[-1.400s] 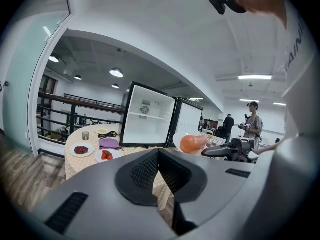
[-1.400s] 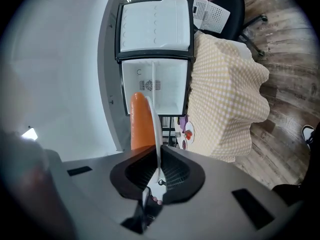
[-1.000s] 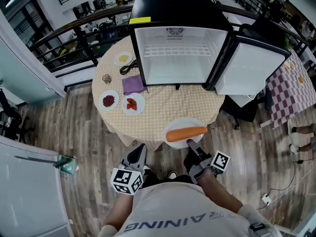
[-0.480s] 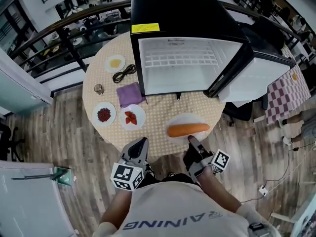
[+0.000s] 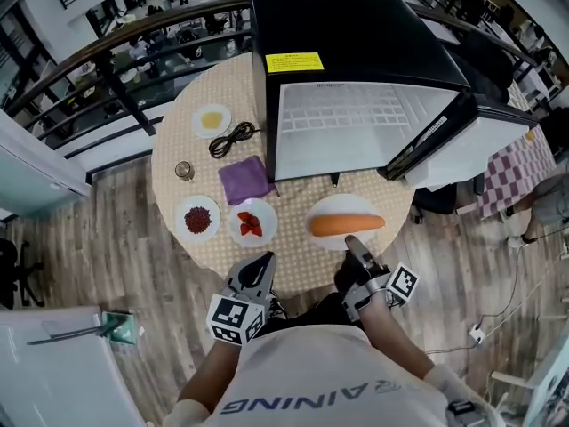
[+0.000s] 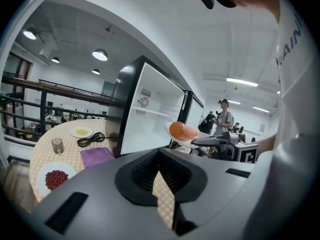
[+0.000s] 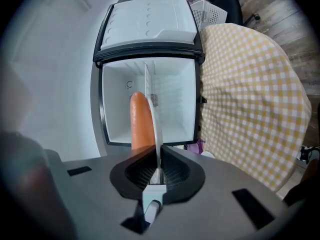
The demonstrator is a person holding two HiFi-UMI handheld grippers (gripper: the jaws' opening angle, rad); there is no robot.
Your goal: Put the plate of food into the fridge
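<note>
A white plate (image 5: 342, 208) carries a long orange piece of food (image 5: 347, 224). My right gripper (image 5: 353, 243) is shut on the plate's near rim and holds it above the round table, in front of the open black fridge (image 5: 356, 52). In the right gripper view the plate (image 7: 152, 109) stands edge-on between the jaws, with the food (image 7: 140, 124) on its left and the white fridge interior (image 7: 170, 104) behind. My left gripper (image 5: 260, 265) hangs at the table's front edge, its jaws slightly apart with nothing between them.
The fridge door (image 5: 480, 145) swings out to the right. Left of the fridge on the yellow checked table (image 5: 293, 252) lie a purple cloth (image 5: 246, 179), a black cable (image 5: 233, 138), a glass (image 5: 184, 169) and plates of red beans (image 5: 197, 220), strawberries (image 5: 252, 223) and something yellow (image 5: 212, 120).
The plate has travelled with my right gripper from the table's front edge further over the table, closer to the fridge opening. My left gripper has come forward up to the table edge.
</note>
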